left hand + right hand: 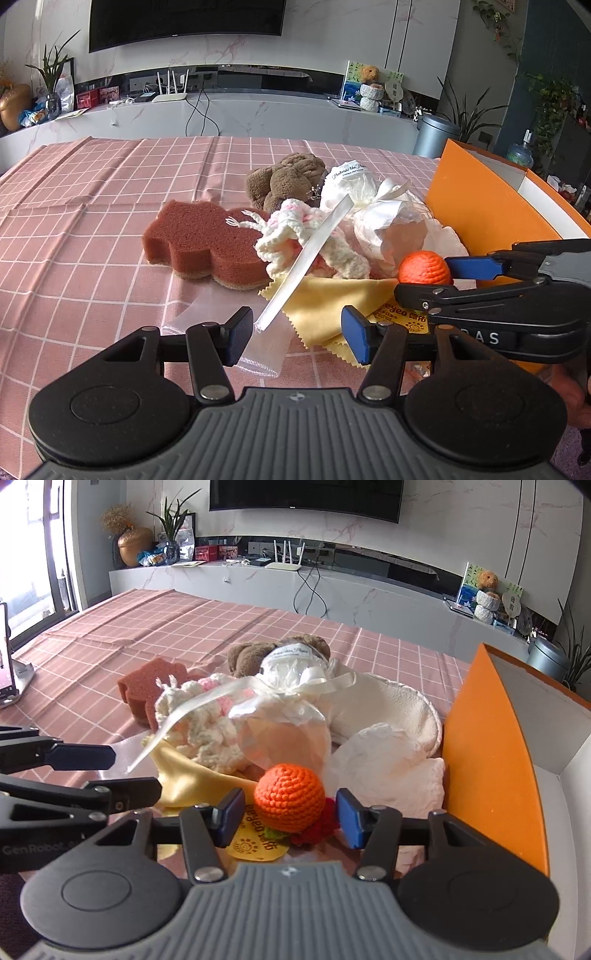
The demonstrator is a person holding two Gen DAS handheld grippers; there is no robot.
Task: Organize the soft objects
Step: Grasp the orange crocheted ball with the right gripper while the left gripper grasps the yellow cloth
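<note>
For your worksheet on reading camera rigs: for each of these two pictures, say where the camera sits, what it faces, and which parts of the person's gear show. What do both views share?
Left wrist: sits on the left gripper, facing the pile over the yellow cloth; its open fingers and the right gripper show.
Right wrist: sits on the right gripper, open around the orange crochet ball, beside the orange box; the left gripper shows.
Shared: ball, cloth, sponge, box.
</note>
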